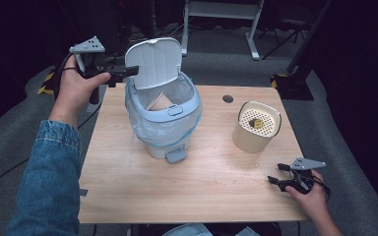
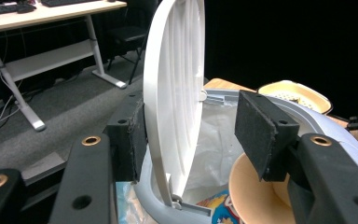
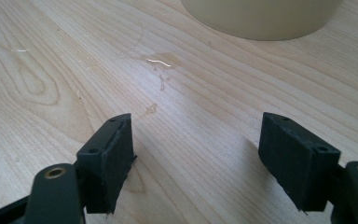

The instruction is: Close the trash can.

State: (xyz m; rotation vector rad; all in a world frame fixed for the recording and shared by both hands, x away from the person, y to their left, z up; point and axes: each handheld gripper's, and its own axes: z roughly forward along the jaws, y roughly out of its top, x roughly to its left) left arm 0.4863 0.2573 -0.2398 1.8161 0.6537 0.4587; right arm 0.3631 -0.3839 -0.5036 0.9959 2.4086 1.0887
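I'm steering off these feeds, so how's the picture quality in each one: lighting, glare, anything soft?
High view: table evenly lit, surroundings almost black, image slightly soft. Left gripper view: bin lid bright and sharp between the left gripper jaws, black background to the right. Right gripper view: wood grain crisp, a small wet patch glints, jaws of the right gripper cast soft shadows, beige container cut off at the top.

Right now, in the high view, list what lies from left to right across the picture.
Left gripper → pedal bin with raised lid → dark table hole → cream container → right gripper.
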